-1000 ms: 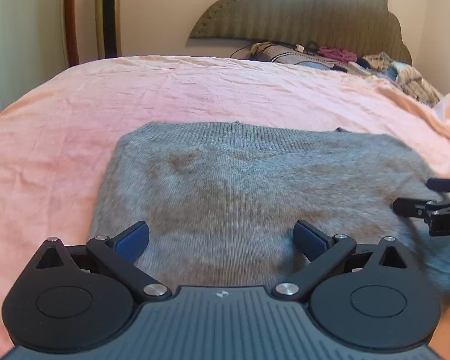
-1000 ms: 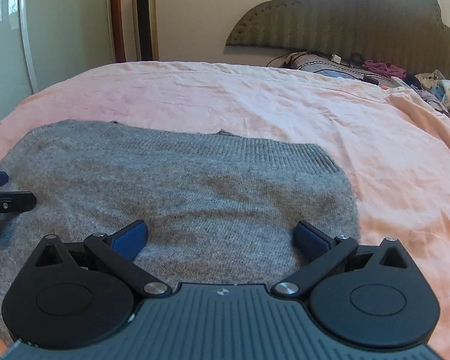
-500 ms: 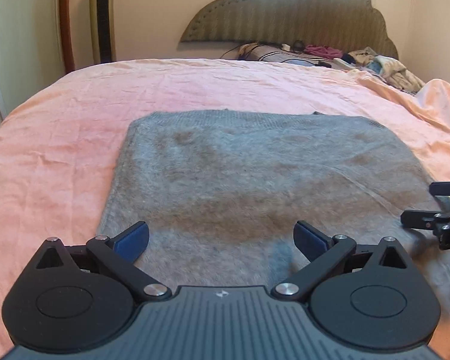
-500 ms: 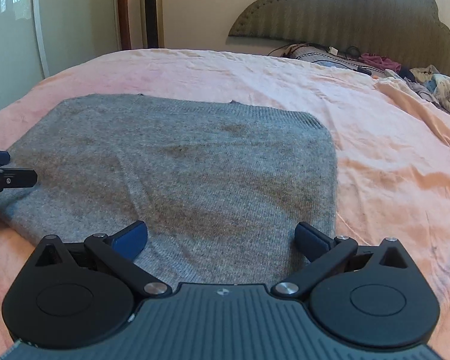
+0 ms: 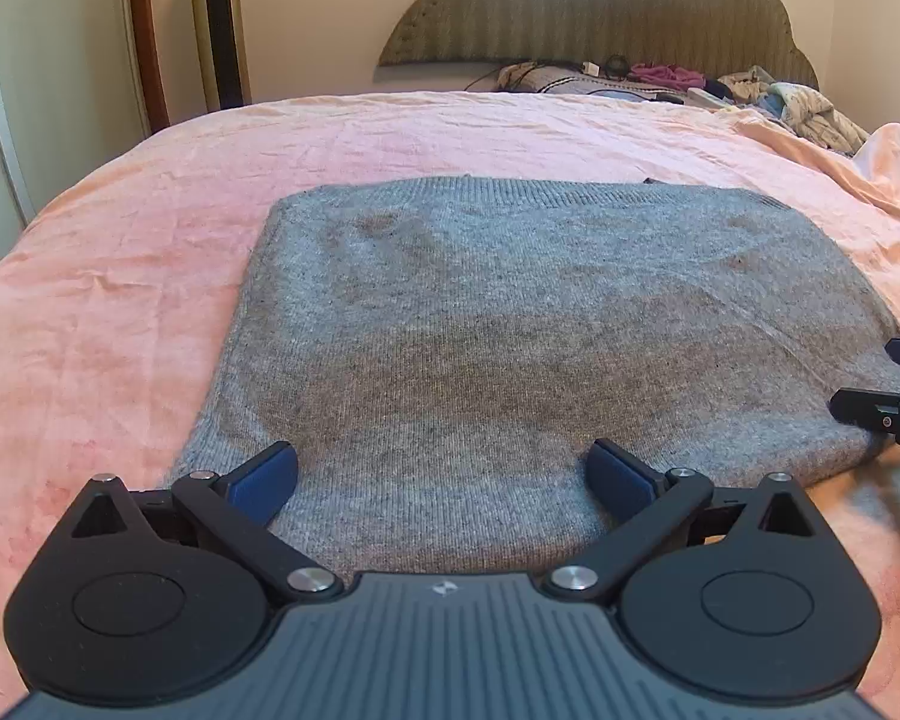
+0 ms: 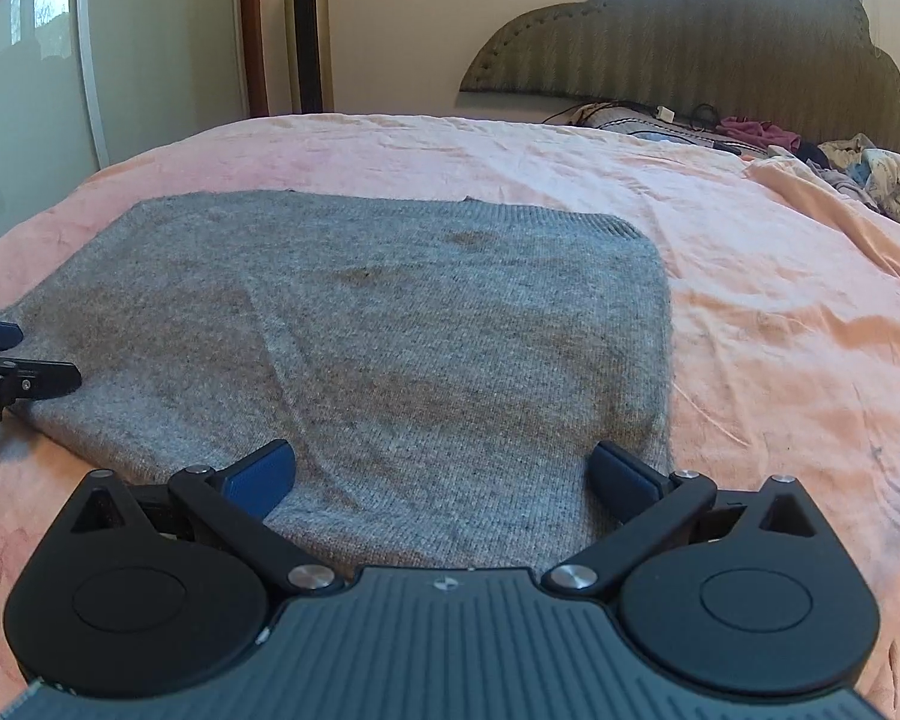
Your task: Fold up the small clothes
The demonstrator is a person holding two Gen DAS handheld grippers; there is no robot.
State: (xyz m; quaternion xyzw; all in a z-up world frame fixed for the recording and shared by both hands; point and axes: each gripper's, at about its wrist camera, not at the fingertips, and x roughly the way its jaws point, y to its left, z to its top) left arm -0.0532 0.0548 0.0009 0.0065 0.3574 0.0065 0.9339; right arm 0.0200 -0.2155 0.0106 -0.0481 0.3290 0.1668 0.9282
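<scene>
A grey knitted garment [image 5: 510, 324] lies folded flat on the pink bedsheet [image 5: 120, 276]. My left gripper [image 5: 444, 471] hangs open above its near left part, blue pads wide apart with nothing between them. My right gripper [image 6: 441, 471] is open too, over the near right part of the grey garment [image 6: 390, 324]. Each gripper's tip shows in the other's view: the right gripper's fingers [image 5: 870, 408] at the right edge, the left gripper's fingers [image 6: 24, 378] at the left edge. The near fold edge is partly hidden by the gripper bodies.
A padded headboard [image 5: 600, 6] stands at the far end, with a heap of mixed clothes [image 5: 810, 108] and a pillow before it. A tall gold tower fan [image 6: 309, 30] and a white wardrobe door [image 6: 30, 72] stand at the left. Bare pink sheet [image 6: 780, 276] spreads right of the garment.
Both grippers have drawn back toward me and risen, so more of the garment and bed shows. They stay open. The garment lies still.
</scene>
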